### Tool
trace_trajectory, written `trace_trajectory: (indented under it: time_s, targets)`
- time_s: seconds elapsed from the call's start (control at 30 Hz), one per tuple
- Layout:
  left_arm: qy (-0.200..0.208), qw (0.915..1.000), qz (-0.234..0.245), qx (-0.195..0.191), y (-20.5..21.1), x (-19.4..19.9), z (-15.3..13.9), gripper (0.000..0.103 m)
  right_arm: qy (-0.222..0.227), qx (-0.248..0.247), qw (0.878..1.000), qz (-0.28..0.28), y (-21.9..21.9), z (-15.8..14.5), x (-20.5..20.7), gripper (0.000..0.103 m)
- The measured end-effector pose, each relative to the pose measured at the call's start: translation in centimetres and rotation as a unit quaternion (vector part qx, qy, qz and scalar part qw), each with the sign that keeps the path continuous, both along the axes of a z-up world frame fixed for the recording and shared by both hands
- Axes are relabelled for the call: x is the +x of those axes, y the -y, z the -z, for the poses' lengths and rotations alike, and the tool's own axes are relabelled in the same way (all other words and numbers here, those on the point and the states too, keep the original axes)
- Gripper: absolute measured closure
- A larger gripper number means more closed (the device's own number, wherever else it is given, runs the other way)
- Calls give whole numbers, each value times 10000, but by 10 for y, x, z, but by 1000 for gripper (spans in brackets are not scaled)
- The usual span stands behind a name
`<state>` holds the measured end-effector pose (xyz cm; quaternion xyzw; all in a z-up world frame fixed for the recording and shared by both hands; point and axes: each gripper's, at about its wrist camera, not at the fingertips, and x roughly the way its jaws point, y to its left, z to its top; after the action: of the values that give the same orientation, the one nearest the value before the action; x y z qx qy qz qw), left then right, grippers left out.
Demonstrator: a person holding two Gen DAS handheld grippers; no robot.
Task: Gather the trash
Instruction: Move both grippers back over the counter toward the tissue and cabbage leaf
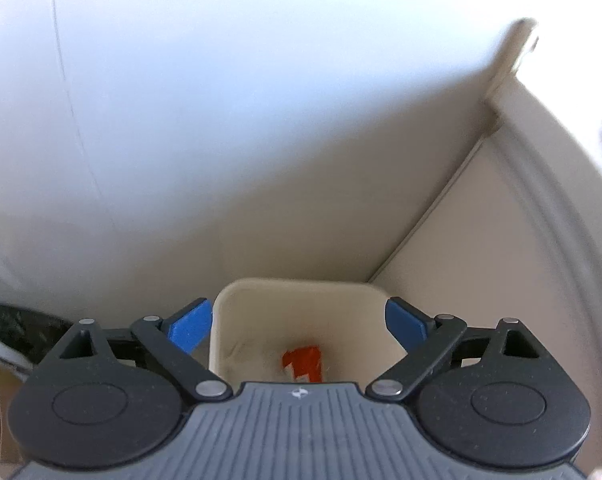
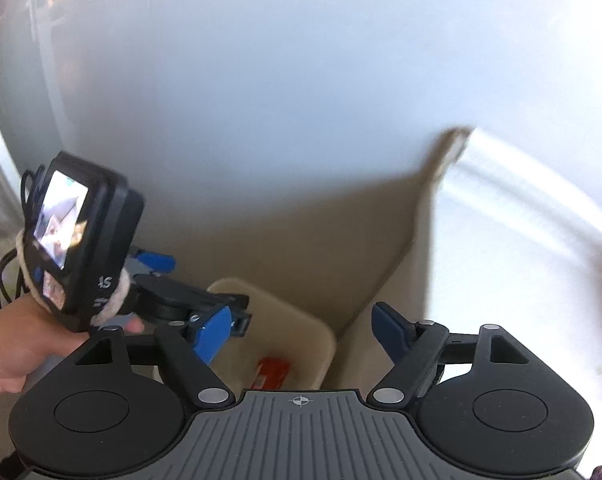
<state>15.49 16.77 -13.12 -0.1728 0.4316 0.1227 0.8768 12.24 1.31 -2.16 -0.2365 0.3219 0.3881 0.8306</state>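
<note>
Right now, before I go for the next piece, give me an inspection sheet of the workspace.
Surface: not visible; only a pale wall and a corner.
Job's things: cream trash bin against the wall, orange-red wrapper lying inside.
Clutter: dark object at far left of the left wrist view, unclear.
Grippers: left gripper open, empty, above the bin; right gripper open, empty, beside it.
Cables: black cable looping behind the camera mounted on the left gripper.
Surroundings: white door frame on the right.
</note>
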Motion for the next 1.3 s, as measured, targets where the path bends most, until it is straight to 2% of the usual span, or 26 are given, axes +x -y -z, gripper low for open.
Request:
trace_trajectory:
  time_s: [0.2,0.37,0.53,0.6,0.8,1.03,1.27,1.3]
  targets:
    - [453,9985,311,75,14,-1,-37,6,254,341,9981,442,33,-36,0,17]
    - [808,9950,580,74,33,-5,-61,3,439,344,9959,712,62,-45,-2,17]
    - [955,9915,879,57,48,1,-79,1,503,425,9933,954,90,-50,4,15]
    - [1018,9899,979,92,56,3,-85,1,593,489,9911,1083,101,-58,8,9]
    - [1222,9846,1242,168,82,11,-103,1,814,705,9804,1649,139,-72,23,9]
    - [1445,9738,1715,371,125,42,-126,1,597,1204,9523,2739,207,-83,62,9]
    - [1811,9566,2234,464,176,67,-148,1,515,1834,9053,3797,268,-70,91,9]
    - [1857,9530,2338,507,184,72,-149,1,504,1865,9036,3823,276,-66,95,9]
